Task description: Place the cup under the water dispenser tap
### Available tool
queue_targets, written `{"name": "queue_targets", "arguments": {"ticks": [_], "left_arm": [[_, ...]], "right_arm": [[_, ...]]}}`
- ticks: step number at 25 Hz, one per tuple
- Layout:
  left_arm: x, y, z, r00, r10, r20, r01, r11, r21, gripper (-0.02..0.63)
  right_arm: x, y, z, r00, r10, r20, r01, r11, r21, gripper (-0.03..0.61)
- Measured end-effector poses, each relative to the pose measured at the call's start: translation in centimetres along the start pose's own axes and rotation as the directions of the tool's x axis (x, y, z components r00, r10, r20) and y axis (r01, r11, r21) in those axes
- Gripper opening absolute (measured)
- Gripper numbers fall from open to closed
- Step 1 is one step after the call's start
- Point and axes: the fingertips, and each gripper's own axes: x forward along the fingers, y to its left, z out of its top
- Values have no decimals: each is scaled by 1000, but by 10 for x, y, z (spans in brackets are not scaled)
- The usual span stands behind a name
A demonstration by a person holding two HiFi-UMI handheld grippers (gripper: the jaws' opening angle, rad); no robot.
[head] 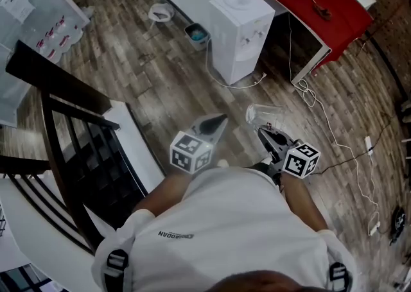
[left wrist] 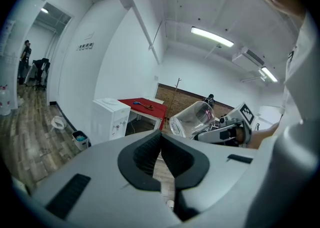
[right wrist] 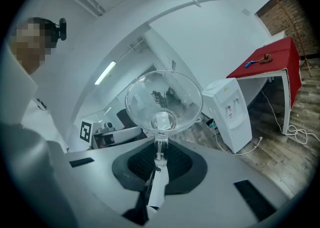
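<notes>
As the ribbed right claw (right wrist: 158, 158) pinches it, the clear round cup (right wrist: 163, 99) tilts.

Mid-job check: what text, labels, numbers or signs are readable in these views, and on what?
No text reads cleanly.
Shirt print: one short word, upside down, too small to read.
Posted sheet: too small to read.
Wall plaques: too small to read.
Marker cubes: black-and-white patterns, no words.
Cup: clear, no print visible.
</notes>
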Motion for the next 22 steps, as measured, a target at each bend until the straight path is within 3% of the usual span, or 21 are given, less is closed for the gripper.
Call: {"name": "queue_targets", "arguments": {"ticks": [13,22], "left_arm": [[17,-2,3,999,33,11,-33,999,-20,-3],[60,-19,9,999,45,-23,-45,998,-31,-3]], "right_arm": [[-7,-17,7,1000,12,-27,-12,1000,-13,40],[-21,-54,26,998,36,-51,-37,999,-7,40]]}}
